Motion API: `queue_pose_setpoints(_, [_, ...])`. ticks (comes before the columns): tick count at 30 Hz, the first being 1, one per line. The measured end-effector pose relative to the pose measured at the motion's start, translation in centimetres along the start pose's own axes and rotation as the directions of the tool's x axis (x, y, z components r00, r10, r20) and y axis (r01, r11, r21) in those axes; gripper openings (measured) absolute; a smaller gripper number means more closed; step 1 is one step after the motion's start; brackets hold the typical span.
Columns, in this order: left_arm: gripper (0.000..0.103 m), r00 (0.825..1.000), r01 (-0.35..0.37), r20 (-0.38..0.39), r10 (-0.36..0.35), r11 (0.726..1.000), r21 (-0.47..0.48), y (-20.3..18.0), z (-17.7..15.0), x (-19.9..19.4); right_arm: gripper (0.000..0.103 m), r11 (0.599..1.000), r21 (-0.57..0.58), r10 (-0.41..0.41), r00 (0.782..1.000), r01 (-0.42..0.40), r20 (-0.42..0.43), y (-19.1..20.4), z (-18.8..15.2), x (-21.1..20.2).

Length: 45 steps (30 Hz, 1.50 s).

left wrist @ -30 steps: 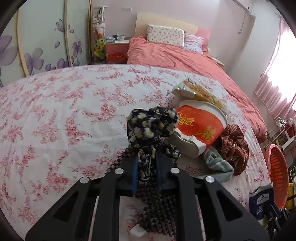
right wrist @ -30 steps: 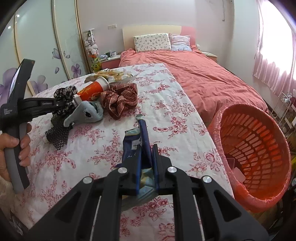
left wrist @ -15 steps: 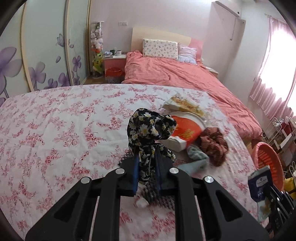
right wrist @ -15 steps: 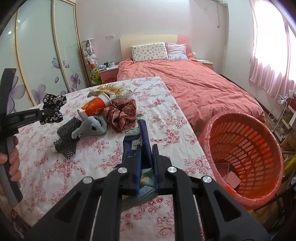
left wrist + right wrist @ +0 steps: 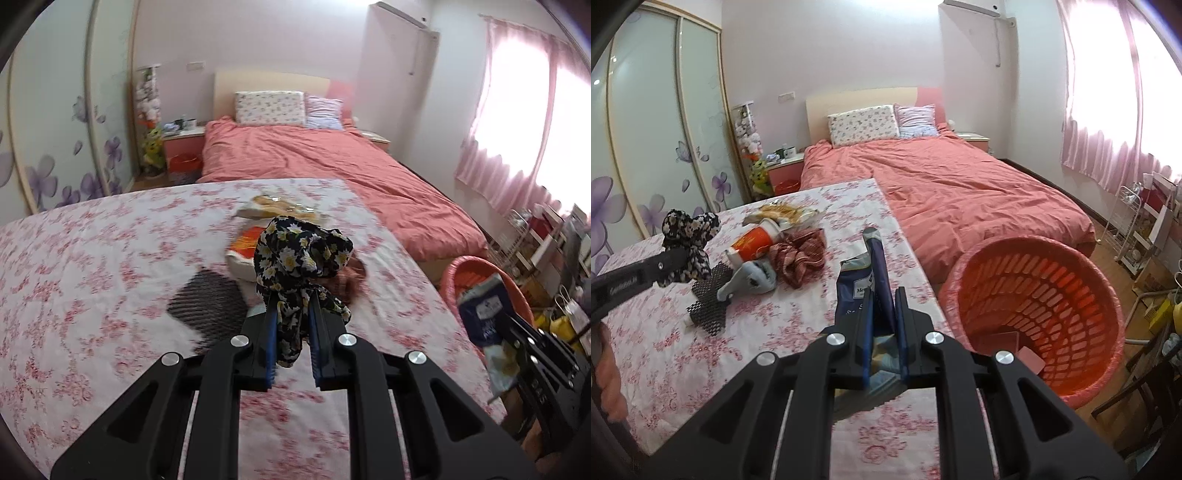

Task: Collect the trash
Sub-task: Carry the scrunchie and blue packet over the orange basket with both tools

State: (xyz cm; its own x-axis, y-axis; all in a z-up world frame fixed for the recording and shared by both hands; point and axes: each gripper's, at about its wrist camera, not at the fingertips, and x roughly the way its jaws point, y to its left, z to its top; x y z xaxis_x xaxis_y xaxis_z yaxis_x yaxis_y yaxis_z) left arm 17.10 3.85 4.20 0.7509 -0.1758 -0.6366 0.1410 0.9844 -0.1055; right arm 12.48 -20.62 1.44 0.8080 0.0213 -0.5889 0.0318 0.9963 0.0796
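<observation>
The right gripper [image 5: 883,310] has its jaws clamped on a blue snack wrapper [image 5: 866,280], held above the table [image 5: 701,354]. Just right of them stands the orange basket [image 5: 1100,302], a pinkish flat piece lying at its bottom [image 5: 1008,341]. The left gripper [image 5: 292,314] has its jaws pinched on a black floral scrunchie [image 5: 299,251]. Beyond it, an orange cup [image 5: 753,242], a checked scrunchie [image 5: 801,251] and a black mesh piece [image 5: 709,310] lie on the table.

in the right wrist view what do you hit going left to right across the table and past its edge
floral scrunchie in the left gripper → black mesh piece → red paper cup → plaid scrunchie → blue packet in the right gripper → orange basket, off the table's edge
</observation>
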Motion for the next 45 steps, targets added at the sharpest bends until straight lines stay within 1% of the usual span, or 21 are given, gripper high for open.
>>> queue_pose_setpoints(6, [0.014, 1.0, 0.027, 0.004, -0.028, 0.998, 0.055, -2.8, -0.4, 0.2, 0.012, 0.999, 0.024, -0.032, 0.999, 0.032, 0.01, -1.7, -0.2, -0.3])
queue_pose_setpoints(17, [0.014, 0.995, 0.095, -0.026, -0.093, 0.989, 0.111, -6.6, -1.3, 1.6, 0.012, 0.993, 0.081, -0.087, 0.996, 0.085, 0.014, -5.1, -0.7, -0.4])
queue_pose_setpoints(26, [0.014, 0.985, 0.168, -0.048, -0.163, 0.976, 0.138, -10.2, -2.2, 2.2, 0.012, 0.981, 0.136, -0.144, 0.989, 0.138, 0.035, -8.4, -1.1, -1.0])
queue_pose_setpoints(32, [0.014, 0.971, 0.237, -0.067, -0.229, 0.959, 0.156, -13.4, -2.4, 2.9, 0.012, 0.964, 0.194, -0.194, 0.98, 0.183, 0.039, -11.7, -1.4, -1.1])
queue_pose_setpoints(38, [0.014, 0.952, 0.305, -0.092, -0.293, 0.936, 0.176, -16.7, -2.7, 4.2, 0.012, 0.946, 0.233, -0.242, 0.969, 0.226, 0.042, -14.6, -1.6, -1.0])
queue_pose_setpoints(45, [0.014, 0.933, 0.356, -0.129, -0.336, 0.913, 0.2, -20.0, -3.2, 5.9, 0.012, 0.93, 0.268, -0.269, 0.963, 0.251, 0.031, -17.7, -2.2, 0.1])
